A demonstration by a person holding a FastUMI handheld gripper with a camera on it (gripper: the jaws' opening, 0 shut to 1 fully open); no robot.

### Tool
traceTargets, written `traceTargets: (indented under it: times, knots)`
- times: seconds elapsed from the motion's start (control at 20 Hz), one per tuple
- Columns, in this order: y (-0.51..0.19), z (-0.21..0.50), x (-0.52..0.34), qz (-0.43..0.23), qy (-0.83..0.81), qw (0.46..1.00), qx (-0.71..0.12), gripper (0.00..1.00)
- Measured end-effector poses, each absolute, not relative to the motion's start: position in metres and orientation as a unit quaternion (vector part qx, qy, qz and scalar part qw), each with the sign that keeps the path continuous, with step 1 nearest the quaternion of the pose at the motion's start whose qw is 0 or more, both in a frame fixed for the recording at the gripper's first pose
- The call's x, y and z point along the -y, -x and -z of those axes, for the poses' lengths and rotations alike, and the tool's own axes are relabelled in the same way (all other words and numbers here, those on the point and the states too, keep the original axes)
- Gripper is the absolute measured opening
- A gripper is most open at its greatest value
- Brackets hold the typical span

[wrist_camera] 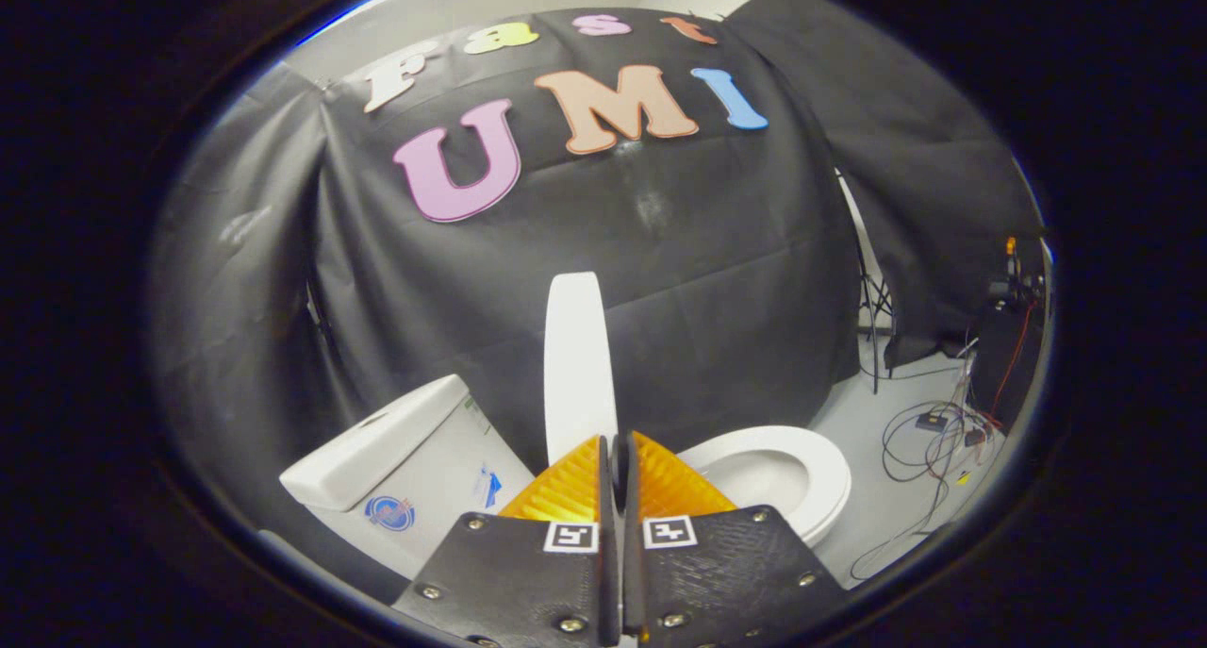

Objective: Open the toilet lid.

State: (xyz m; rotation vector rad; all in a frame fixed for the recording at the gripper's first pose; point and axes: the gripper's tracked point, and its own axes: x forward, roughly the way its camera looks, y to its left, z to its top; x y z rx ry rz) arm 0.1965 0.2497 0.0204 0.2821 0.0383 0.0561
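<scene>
Low in the middle of the frame, the gripper (615, 445) has its two fingers (566, 488) drawn close, with only a thin slit between them. At the tips the slit widens a little around the lower edge of the lid (577, 365). Both fingers seem to press on that edge, though the contact itself is hard to see.

Seen edge-on, the lid stands upright, rising from the fingertips toward the centre of the frame as a tall white strip with a rounded top. It is raised well clear of the seat (783, 459), which lies flat at lower right, just right of the fingers, its oval opening showing. At lower left, beside the fingers, sits the tank (377, 445), tilted in the fisheye view, with stickers on its front.

Black cloth (707, 280) hangs behind the toilet and fills the upper half. At right, on the pale floor (877, 506), loose cables (929, 440) trail toward a dark stand (1004, 356) at the right edge.
</scene>
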Motion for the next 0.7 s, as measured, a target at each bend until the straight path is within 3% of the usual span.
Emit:
traceTargets:
  times: [0.7]
  knots:
    - [-0.191,-0.033,-0.299,-0.112,-0.063,0.992,-0.012,0.04]
